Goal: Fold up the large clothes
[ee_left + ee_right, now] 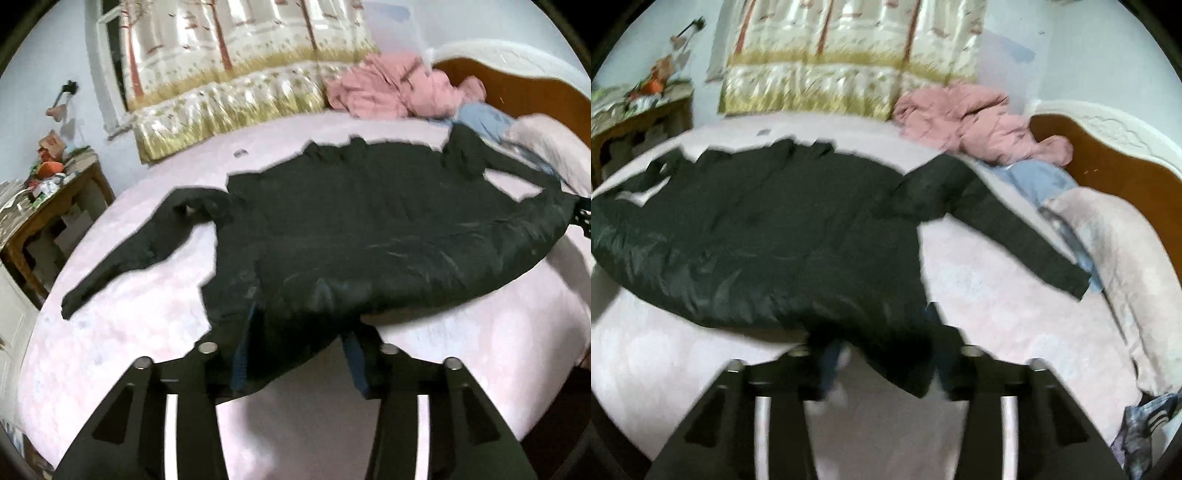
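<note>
Jacket: black puffer jacket (351, 221) spread flat on pink bed (129, 332), just ahead of both jaws, sleeves out to either side.
Left gripper (295, 363): jaws look clamped on near hem corner; fabric bunches between the fingers.
Right gripper (882, 363): same at other hem corner; pic blurred, so grip is a judgement.
Done: laid out, hem picked up, approx.
Left: no fold visible yet; sleeves in, body doubled over.
Beyond jaws: pink garment (979, 122), blue one (1034, 177), unfolded near headboard (1108, 166).
Progress: early.
</note>
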`<state>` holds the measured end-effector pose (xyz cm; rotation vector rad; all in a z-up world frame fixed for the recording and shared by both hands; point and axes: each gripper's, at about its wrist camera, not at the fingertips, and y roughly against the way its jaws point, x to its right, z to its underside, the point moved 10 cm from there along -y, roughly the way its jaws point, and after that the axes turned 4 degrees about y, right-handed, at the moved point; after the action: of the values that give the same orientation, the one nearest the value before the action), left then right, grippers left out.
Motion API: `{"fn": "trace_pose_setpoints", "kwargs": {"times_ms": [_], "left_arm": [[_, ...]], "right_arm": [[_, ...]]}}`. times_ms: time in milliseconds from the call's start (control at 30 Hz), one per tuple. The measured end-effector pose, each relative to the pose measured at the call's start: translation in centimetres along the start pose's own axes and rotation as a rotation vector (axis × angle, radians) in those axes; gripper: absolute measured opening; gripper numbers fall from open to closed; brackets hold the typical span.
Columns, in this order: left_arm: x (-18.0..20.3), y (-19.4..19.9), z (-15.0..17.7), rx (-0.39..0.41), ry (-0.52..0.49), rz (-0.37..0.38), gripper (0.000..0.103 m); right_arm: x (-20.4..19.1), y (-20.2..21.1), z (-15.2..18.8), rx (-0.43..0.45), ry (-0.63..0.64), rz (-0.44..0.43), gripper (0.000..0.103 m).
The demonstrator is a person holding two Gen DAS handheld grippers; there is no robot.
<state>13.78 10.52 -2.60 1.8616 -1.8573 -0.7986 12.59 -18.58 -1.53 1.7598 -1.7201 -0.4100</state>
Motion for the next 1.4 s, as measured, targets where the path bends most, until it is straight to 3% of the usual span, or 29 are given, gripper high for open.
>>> {"fn": "trace_pose_setpoints", "kwargs": {"times_ms": [133, 300, 433, 567, 667, 733, 767, 800, 833, 900, 1000, 1033, 1067, 1100, 1133, 1167, 1200, 1300, 1367, 1400], "left_arm": [[-1.4, -2.6, -3.5, 0.019, 0.047, 0.02, 0.05], [-3.4, -8.6, -6.7, -0.008, 0.183, 0.096, 0.052], [-4.4, -12.7, -7.6, 0.013, 0.22, 0.09, 0.052], [-5.2, -16.3, -6.9, 0.001, 0.284, 0.137, 0.052], [-5.1, -16.7, -7.2, 0.067, 0.321, 0.251, 0.059], [-5.0, -15.7, -7.3, 0.098, 0.336, 0.284, 0.068], [-5.1, -14.8, -7.3, 0.111, 0.339, 0.279, 0.081], [-5.3, -14.0, -7.3, 0.127, 0.343, 0.264, 0.096], [-5.5, -12.8, -7.1, 0.15, 0.353, 0.238, 0.103], [-6.0, -11.4, -6.3, 0.161, 0.391, 0.215, 0.103], [-6.2, -12.3, -4.3, 0.049, 0.469, 0.268, 0.103], [-6.2, -12.8, -3.7, 0.019, 0.501, 0.304, 0.103], [-6.2, -13.2, -3.2, -0.002, 0.519, 0.322, 0.102], [-6.1, -13.6, -2.9, -0.019, 0.526, 0.344, 0.09], [-5.8, -13.9, -2.8, -0.028, 0.519, 0.376, 0.075], [-5.1, -14.1, -2.8, -0.043, 0.497, 0.423, 0.043], [-4.4, -14.2, -3.0, -0.049, 0.471, 0.468, 0.028], [-3.5, -14.3, -4.5, -0.016, 0.393, 0.432, 0.024], [-3.3, -14.2, -5.6, 0.017, 0.36, 0.401, 0.025], [-3.4, -14.3, -6.0, 0.024, 0.365, 0.386, 0.033]], "right_arm": [[1.6, -1.7, -4.5, 0.055, -0.028, 0.011, 0.058], [2.1, -9.4, -8.3, -0.008, -0.113, -0.06, 0.058], [0.8, -16.1, -8.0, -0.107, -0.2, -0.221, 0.047], [0.8, -19.9, -6.3, -0.144, -0.249, -0.213, 0.047], [1.0, -20.3, -5.1, -0.141, -0.308, -0.246, 0.047], [1.8, -19.4, -5.3, -0.088, -0.346, -0.248, 0.047], [2.3, -18.8, -5.6, -0.055, -0.358, -0.246, 0.047], [2.8, -18.2, -6.0, -0.02, -0.365, -0.246, 0.051], [3.1, -17.9, -6.1, -0.003, -0.368, -0.244, 0.056], [3.7, -17.9, -6.1, 0.008, -0.383, -0.238, 0.086], [3.1, -19.1, -5.4, -0.047, -0.407, -0.319, 0.087], [2.8, -19.4, -5.1, -0.062, -0.413, -0.34, 0.085], [2.6, -19.4, -5.0, -0.062, -0.409, -0.34, 0.064], [2.3, -19.2, -5.1, -0.051, -0.395, -0.343, 0.024], [2.0, -18.8, -5.3, -0.036, -0.385, -0.347, 0.014], [2.0, -18.2, -5.5, -0.006, -0.366, -0.331, 0.011], [2.0, -17.2, -5.8, 0.039, -0.347, -0.324, 0.009], [2.4, -15.0, -6.3, 0.153, -0.343, -0.32, 0.005], [3.8, -14.5, -5.8, 0.161, -0.378, -0.257, 0.004], [4.2, -14.6, -5.5, 0.161, -0.396, -0.252, 0.004]]}}
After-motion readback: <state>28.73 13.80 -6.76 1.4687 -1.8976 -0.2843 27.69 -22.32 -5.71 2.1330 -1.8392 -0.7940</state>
